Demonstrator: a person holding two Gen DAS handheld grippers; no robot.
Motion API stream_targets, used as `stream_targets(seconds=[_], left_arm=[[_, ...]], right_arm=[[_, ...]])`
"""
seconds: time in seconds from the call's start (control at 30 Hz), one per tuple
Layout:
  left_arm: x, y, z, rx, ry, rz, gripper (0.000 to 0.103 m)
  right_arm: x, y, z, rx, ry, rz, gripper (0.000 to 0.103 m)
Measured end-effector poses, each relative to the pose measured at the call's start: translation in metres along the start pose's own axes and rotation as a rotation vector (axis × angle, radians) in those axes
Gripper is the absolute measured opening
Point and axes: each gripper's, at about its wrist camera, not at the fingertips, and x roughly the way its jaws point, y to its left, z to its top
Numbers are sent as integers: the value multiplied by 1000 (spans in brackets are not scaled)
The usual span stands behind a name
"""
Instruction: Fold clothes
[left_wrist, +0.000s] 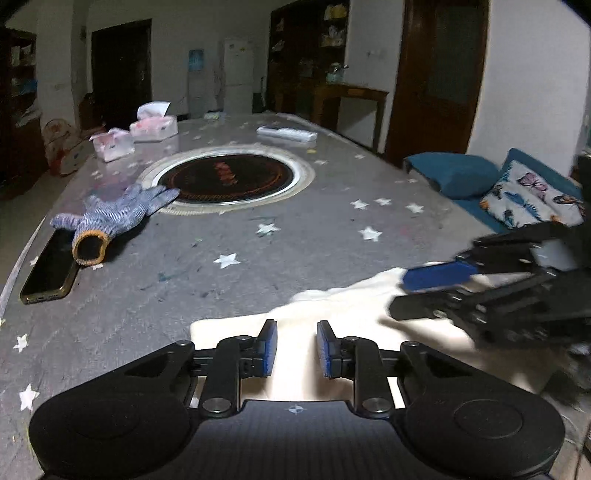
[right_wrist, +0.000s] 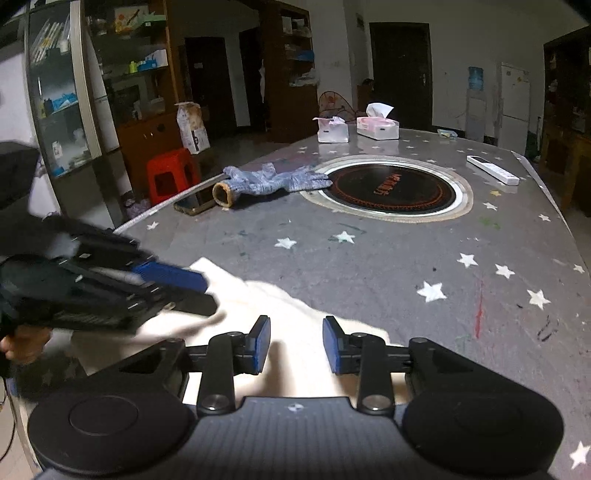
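Lying pale and cream-white at the near edge of the grey star-printed table (left_wrist: 332, 229), the garment (left_wrist: 354, 306) spreads flat beneath both grippers. Left gripper (left_wrist: 296, 349) poised low over the cloth's near portion, blue-padded fingers (left_wrist: 269, 347) parted with a gap of cloth visible between them, gripping nothing. Right gripper (right_wrist: 296, 345) likewise hovering above the same cloth (right_wrist: 280, 306), fingers (right_wrist: 332, 347) spread apart and released, nothing between the pads.

Seen from the left wrist view, the right gripper (left_wrist: 417, 295) blurred at the right side, tips over the garment's far right corner. Seen from the right wrist view, the left gripper (right_wrist: 192, 291) blurred at the left, reaching over the cloth's left edge; whether either touches the fabric, impossible to tell through the blur.

Further back on the table: a blue-grey knit glove (left_wrist: 118, 218) with an orange cuff, cuff end resting on a dark phone (left_wrist: 50, 269); a round black induction plate (left_wrist: 229, 177) set in a metal ring at the centre; two pink tissue boxes (left_wrist: 153, 125) near the far left; a white remote (left_wrist: 286, 133) toward the far side. Beyond the table's right edge, a blue cushion (left_wrist: 454, 173) and a butterfly-printed pillow (left_wrist: 532, 199). Red stool (right_wrist: 170, 173) standing on the floor beside the table.
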Motion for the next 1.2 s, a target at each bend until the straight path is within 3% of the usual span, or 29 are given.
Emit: stream_targets(seconds=[0.17, 0.4, 0.7, 0.93, 1.2], left_arm=[[16, 10, 0, -16, 19, 44, 26], [13, 7, 4, -25, 22, 62, 27], [0, -18, 13, -12, -26, -47, 27], [22, -22, 12, -14, 16, -30, 27], [23, -22, 8, -8, 6, -27, 27]], right_arm=[[10, -12, -8, 62, 24, -25, 27], [7, -8, -12, 31, 6, -41, 27], [-15, -18, -16, 82, -14, -105, 27], [-8, -30, -24, 134, 7, -124, 26], [-45, -36, -37, 151, -9, -144, 26]])
